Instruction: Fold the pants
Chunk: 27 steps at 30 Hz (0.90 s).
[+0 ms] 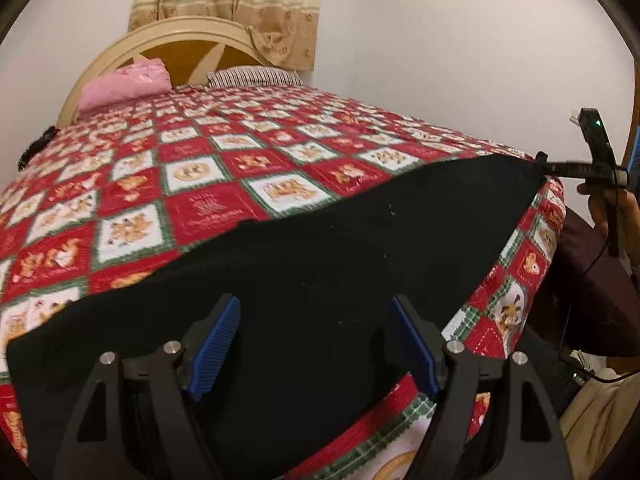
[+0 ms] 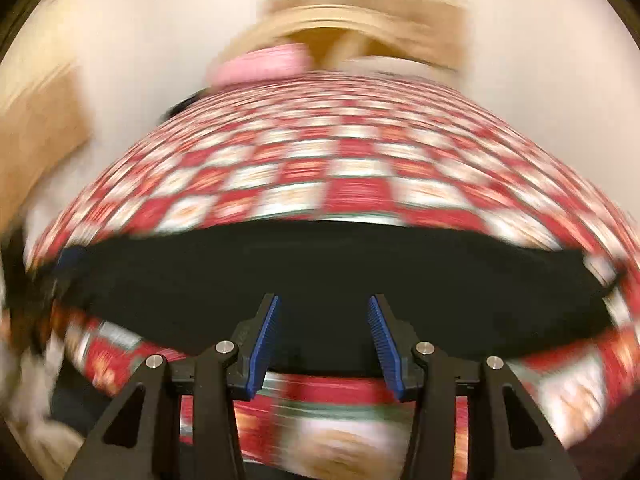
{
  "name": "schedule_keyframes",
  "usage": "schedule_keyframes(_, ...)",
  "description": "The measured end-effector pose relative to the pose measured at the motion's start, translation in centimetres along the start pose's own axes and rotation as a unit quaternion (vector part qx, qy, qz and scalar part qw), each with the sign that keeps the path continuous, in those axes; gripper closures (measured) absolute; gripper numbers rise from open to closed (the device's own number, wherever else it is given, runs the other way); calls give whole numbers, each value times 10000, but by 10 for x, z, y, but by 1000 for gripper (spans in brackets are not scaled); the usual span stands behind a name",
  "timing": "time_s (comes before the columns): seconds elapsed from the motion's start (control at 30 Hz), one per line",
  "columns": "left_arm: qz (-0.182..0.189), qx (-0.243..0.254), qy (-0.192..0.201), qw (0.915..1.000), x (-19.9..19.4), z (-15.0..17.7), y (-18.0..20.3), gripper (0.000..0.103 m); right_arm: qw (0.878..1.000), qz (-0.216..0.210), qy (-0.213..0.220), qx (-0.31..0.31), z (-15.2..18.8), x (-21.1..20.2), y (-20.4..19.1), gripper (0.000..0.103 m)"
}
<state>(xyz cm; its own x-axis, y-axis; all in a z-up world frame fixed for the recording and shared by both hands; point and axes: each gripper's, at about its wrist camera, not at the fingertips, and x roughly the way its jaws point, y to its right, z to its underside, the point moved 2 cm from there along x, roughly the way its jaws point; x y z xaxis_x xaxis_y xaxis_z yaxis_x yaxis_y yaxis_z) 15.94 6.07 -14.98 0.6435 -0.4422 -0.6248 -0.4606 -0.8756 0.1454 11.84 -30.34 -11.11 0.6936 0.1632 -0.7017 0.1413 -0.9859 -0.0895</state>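
Black pants (image 1: 320, 248) lie flat in a long band across the near end of the bed, on a red, white and green checked quilt (image 1: 208, 168). My left gripper (image 1: 316, 340) is open, its blue pads (image 1: 218, 344) over the pants' near edge, holding nothing. My right gripper (image 1: 542, 162) shows at the far right of the left wrist view, at the pants' right end; its jaw state is unclear there. In the blurred right wrist view the pants (image 2: 320, 276) stretch across and my right gripper (image 2: 322, 336) is open above their near edge.
A pink pillow (image 1: 124, 88) and a striped pillow (image 1: 252, 77) lie by the cream headboard (image 1: 188, 46). A beige curtain (image 1: 240, 4) hangs behind. The quilt drapes over the bed's near edge (image 1: 508, 304). White walls stand at the right.
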Motion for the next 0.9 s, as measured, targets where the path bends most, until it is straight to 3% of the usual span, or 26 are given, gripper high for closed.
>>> schedule_keyframes(0.1,45,-133,-108,9998,8,3,-4,24,9915,631,158,1123,-1,-20,72,54)
schedule_keyframes(0.23,114,-248,-123,9996,8,6,-5,24,9766,856,309,1946,-4,-32,121,44)
schedule_keyframes(0.37,127,-280,-99,9995,8,8,-6,24,9674,831,251,2379,-7,-24,139,44)
schedule_keyframes(0.5,158,-332,-66,9993,6,8,-7,24,9588,1083,71,2625,-13,-2,155,44)
schedule_keyframes(0.57,174,-362,-50,9992,6,8,-8,24,9559,1117,153,2712,-14,1,164,64)
schedule_keyframes(0.6,178,-380,-45,9991,6,8,-9,24,9565,1147,170,2679,-17,2,166,87)
schedule_keyframes(0.77,167,-418,-33,9990,7,9,-9,24,9700,769,761,2177,-57,-18,151,93)
schedule_keyframes(0.9,117,-362,-46,9993,8,9,-8,24,9720,257,1722,1576,-79,-57,129,94)
